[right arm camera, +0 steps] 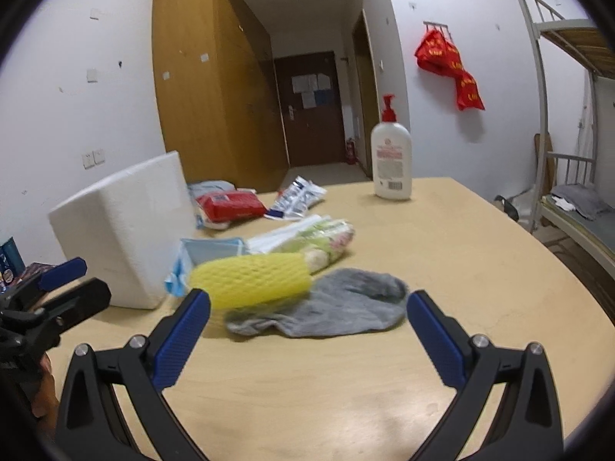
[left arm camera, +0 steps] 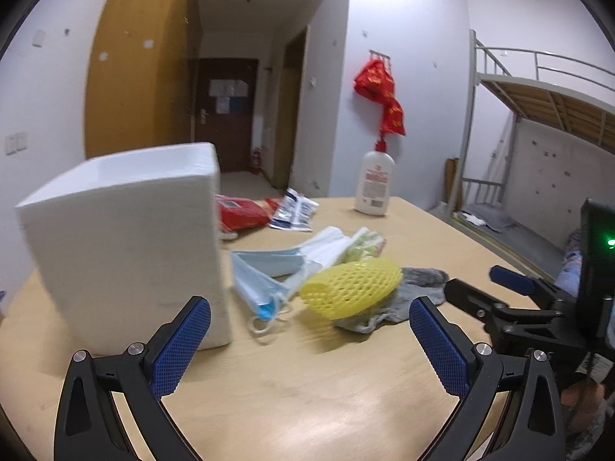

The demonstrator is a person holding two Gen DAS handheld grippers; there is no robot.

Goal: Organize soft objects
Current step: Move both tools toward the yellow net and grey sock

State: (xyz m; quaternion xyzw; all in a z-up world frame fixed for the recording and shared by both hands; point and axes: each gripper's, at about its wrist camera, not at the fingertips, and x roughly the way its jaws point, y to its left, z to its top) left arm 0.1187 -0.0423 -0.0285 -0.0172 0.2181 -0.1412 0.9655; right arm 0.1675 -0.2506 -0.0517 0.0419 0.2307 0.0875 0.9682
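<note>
A yellow foam net sleeve (left arm camera: 351, 284) (right arm camera: 250, 282) lies on a grey sock (left arm camera: 399, 299) (right arm camera: 338, 309) in the middle of the wooden table (left arm camera: 307, 384) (right arm camera: 461, 269). Behind them sit blue face masks (left arm camera: 261, 280) (right arm camera: 207, 253) and a floral plastic pack (left arm camera: 361, 246) (right arm camera: 319, 242). A white foam box (left arm camera: 127, 246) (right arm camera: 123, 226) stands to the left. My left gripper (left arm camera: 309, 340) is open, empty, just short of the masks and sleeve. My right gripper (right arm camera: 307, 338) is open and empty, its fingers either side of the sock.
A white lotion pump bottle (left arm camera: 374, 182) (right arm camera: 391, 157) stands at the table's far edge. A red packet (left arm camera: 242, 211) (right arm camera: 230, 205) and a blue-white sachet (left arm camera: 294, 209) (right arm camera: 296, 196) lie behind the pile. A bunk bed (right arm camera: 569, 115) is on the right.
</note>
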